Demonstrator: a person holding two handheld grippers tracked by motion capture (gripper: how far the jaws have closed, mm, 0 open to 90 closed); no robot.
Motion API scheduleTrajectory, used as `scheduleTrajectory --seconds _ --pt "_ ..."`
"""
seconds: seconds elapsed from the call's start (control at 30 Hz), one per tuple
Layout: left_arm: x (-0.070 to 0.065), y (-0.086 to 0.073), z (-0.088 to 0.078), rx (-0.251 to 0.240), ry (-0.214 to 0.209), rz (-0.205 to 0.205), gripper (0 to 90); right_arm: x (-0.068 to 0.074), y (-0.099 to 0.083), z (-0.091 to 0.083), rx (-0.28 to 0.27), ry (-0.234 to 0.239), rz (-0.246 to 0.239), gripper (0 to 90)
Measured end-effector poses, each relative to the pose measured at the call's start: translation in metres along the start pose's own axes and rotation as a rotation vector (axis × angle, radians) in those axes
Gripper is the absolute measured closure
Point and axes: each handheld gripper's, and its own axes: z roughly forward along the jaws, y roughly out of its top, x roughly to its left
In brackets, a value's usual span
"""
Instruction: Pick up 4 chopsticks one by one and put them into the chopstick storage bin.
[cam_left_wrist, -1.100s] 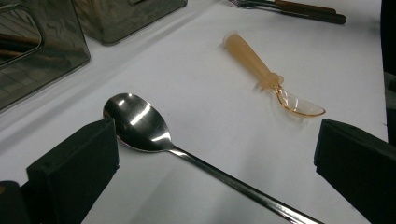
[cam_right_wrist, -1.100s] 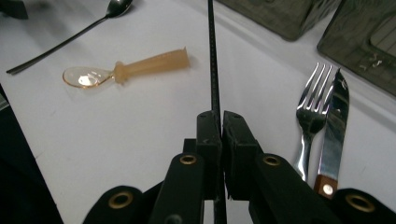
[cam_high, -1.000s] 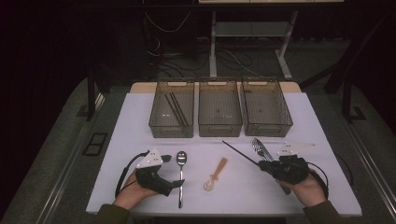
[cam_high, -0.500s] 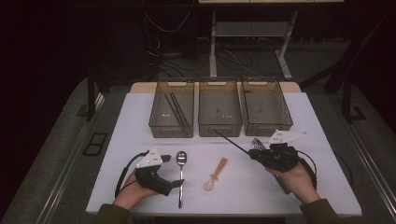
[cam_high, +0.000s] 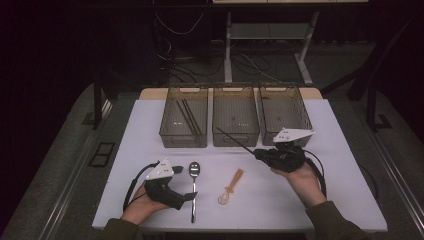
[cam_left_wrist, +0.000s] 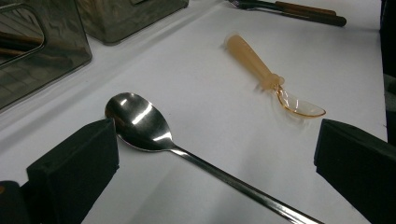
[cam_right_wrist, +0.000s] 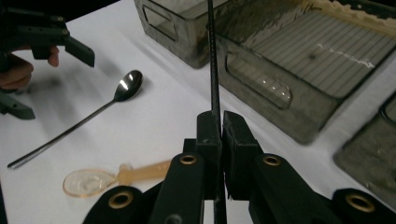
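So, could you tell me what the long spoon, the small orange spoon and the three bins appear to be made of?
The long spoon looks like polished metal: its bowl mirrors bright highlights. The small orange spoon seems to be translucent plastic, with a see-through bowl and a matte handle. The bins look like smoky, see-through plastic, since their ribbed floors show through the walls.

- White desk (cam_high: 345, 200).
- Three clear bins (cam_high: 235, 121) along the far edge.
- Metal spoon (cam_high: 193, 186) near the front.
- Amber plastic spoon (cam_high: 231, 186) just beside it.

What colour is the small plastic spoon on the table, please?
Translucent amber plastic spoon, clearest in the left gripper view.
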Motion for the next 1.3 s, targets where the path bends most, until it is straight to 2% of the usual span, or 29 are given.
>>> scheduleTrajectory --seconds 0.2,0.57,0.9,1.3 --pt "0.000 0.000 -0.001 -0.005 0.001 -0.008 0.0 0.000 0.015 0.016 -0.003 -0.009 -0.003 86.0" --pt "-0.001 0.001 -0.001 -0.003 -0.004 0.002 0.0 0.003 0.050 0.047 -0.001 -0.029 0.000 86.0" --pt "-0.002 0.001 -0.001 -0.008 -0.007 0.001 0.0 0.001 0.087 0.076 -0.002 -0.050 0.041 85.9" --pt "-0.001 0.002 -0.002 -0.013 -0.009 0.008 0.0 0.001 0.119 0.116 0.017 -0.089 0.054 86.0"
